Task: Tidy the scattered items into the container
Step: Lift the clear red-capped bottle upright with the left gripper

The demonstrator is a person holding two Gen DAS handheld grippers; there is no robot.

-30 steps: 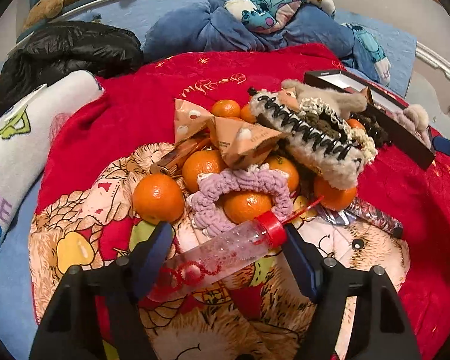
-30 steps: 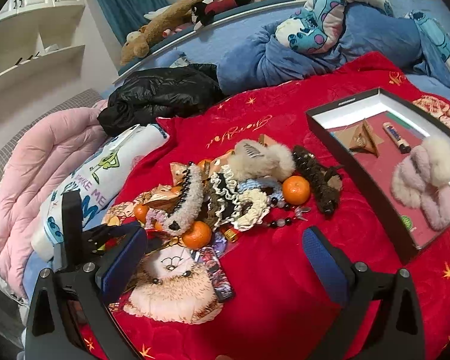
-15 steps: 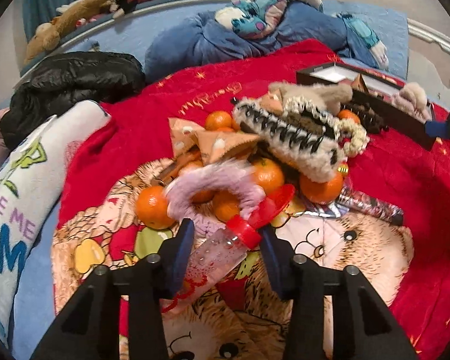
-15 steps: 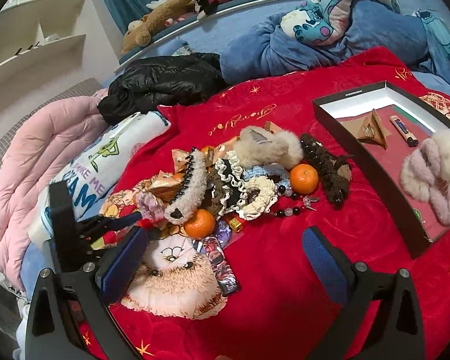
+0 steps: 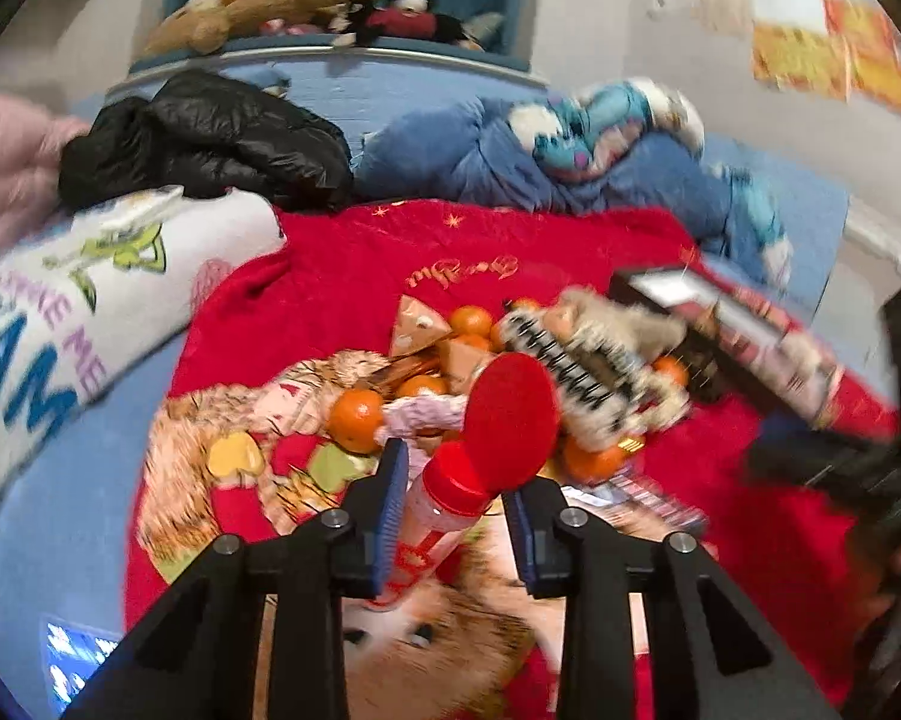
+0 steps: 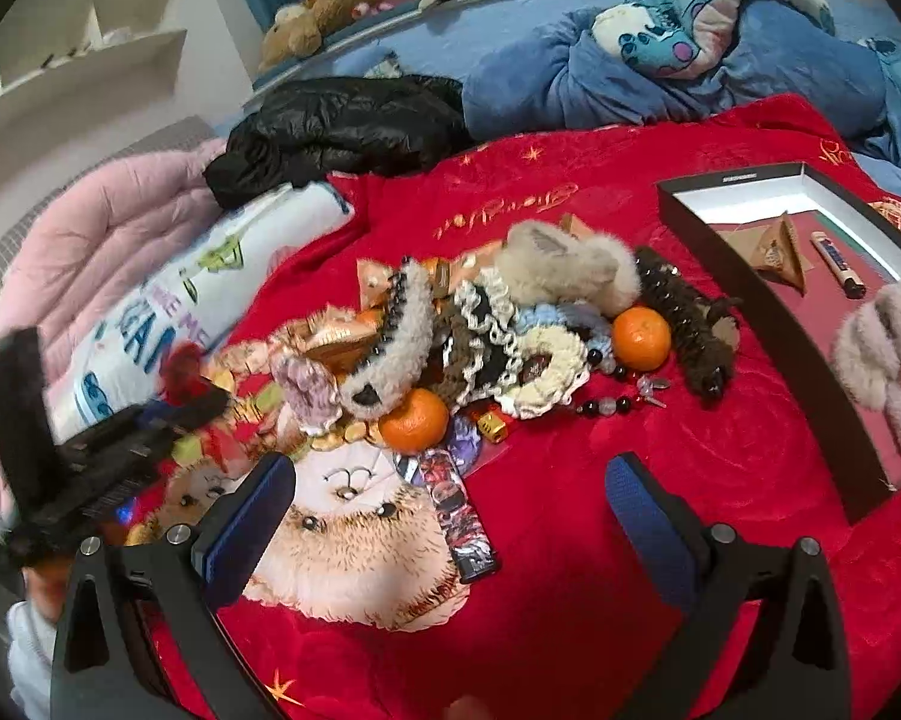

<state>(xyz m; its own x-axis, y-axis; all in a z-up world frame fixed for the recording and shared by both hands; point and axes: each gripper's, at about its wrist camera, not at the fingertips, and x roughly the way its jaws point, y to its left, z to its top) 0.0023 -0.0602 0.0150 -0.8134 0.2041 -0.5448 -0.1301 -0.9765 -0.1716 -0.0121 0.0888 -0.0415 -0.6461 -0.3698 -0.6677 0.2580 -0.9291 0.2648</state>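
My left gripper (image 5: pixel 455 510) is shut on a clear bottle with a red flip cap (image 5: pixel 480 450) and holds it lifted above the red blanket; it shows blurred at the left of the right wrist view (image 6: pixel 114 438). The pile of scattered items (image 6: pixel 480 336) holds oranges (image 6: pixel 641 330), fluffy hair clips, scrunchies and snack packets. The black box (image 6: pixel 750 300) stands at the right with a packet, a tube and a fluffy scrunchie (image 6: pixel 888 372) inside. My right gripper (image 6: pixel 450 516) is open and empty, in front of the pile.
A white printed pillow (image 6: pixel 168 312), a pink quilt (image 6: pixel 90 252), a black jacket (image 6: pixel 342 126) and a blue duvet (image 6: pixel 690 78) surround the red blanket (image 6: pixel 600 540). A flat printed packet (image 6: pixel 459 516) lies near my right gripper.
My left gripper closed on the bottle and lifted it off the blanket, tilting upward. The right gripper stayed open and moved slightly toward the pile.
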